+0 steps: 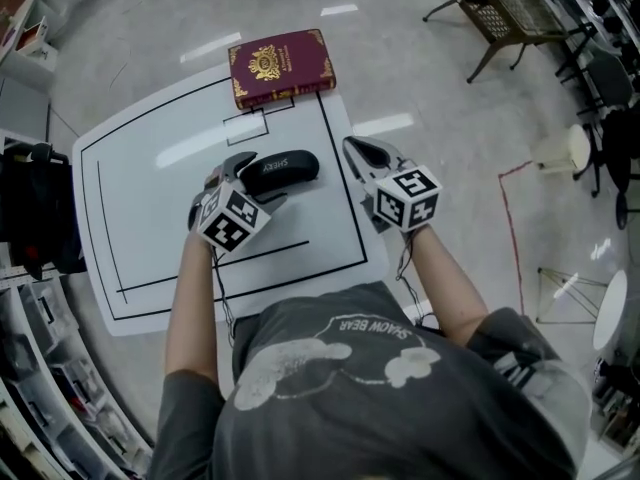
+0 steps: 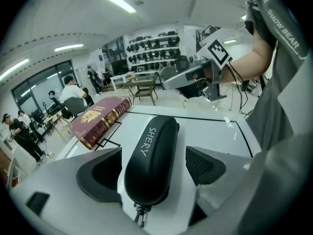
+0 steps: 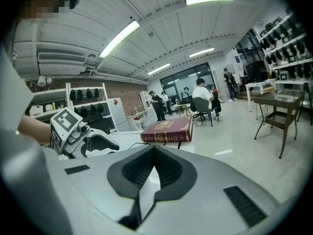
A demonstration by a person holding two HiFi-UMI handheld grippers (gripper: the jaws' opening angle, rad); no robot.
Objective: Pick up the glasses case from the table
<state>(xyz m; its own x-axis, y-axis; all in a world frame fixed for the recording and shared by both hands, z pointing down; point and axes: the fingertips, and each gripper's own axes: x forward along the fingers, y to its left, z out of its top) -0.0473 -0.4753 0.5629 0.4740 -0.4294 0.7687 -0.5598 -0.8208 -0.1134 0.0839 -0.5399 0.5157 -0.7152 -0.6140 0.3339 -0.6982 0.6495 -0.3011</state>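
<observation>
A black glasses case [image 1: 280, 171] marked SHERY lies on the white table [image 1: 140, 178], inside its black outline. My left gripper [image 1: 254, 181] reaches down over the case's near end with one jaw on each side. In the left gripper view the case [image 2: 152, 155] runs lengthwise between the two pads [image 2: 204, 163], and white table shows on both sides of it, so that gripper is open. My right gripper [image 1: 356, 149] hovers to the right of the case, over the outline's right line. Its jaws meet at the tips [image 3: 154, 150] with nothing between them.
A dark red book [image 1: 281, 66] with gold print lies at the table's far edge, just beyond the case. A wooden bench [image 1: 512, 10] and a round white stool [image 1: 578, 149] stand on the floor to the right. Shelving [image 1: 40, 368] lines the left side.
</observation>
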